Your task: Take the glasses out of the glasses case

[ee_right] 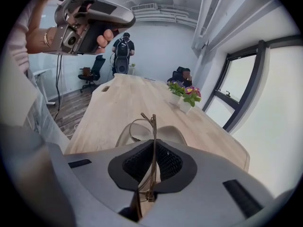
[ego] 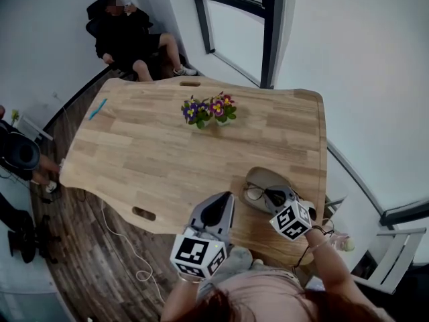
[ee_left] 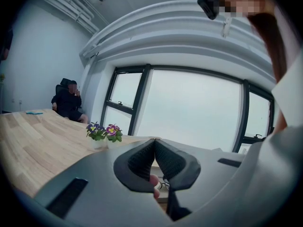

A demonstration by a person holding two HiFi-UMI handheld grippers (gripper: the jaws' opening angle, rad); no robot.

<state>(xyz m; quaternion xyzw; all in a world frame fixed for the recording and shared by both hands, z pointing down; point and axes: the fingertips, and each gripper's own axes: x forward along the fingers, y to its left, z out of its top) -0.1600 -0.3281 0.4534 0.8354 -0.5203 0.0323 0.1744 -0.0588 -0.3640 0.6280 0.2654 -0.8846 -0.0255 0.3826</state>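
A beige glasses case [ego: 260, 177] lies open on the wooden table [ego: 147, 146] near its front right corner. My right gripper [ego: 273, 197] hovers just over it, shut on the thin gold-framed glasses [ee_right: 152, 126], which stand on edge between its jaws above the case [ee_right: 168, 134]. In the head view the glasses [ego: 254, 193] show as a dark rim at the case's near side. My left gripper [ego: 218, 210] is held up in the air left of the case; its jaws [ee_left: 155, 142] are shut with nothing between them. From the right gripper view, the left gripper [ee_right: 90, 18] hangs high at upper left.
A small pot of purple and pink flowers [ego: 208, 110] stands mid-table. A blue pen [ego: 98, 108] lies at the far left edge. One person sits in a chair [ego: 127, 35] beyond the table, another stands at the left [ego: 17, 153]. A cable [ego: 124, 247] runs on the floor.
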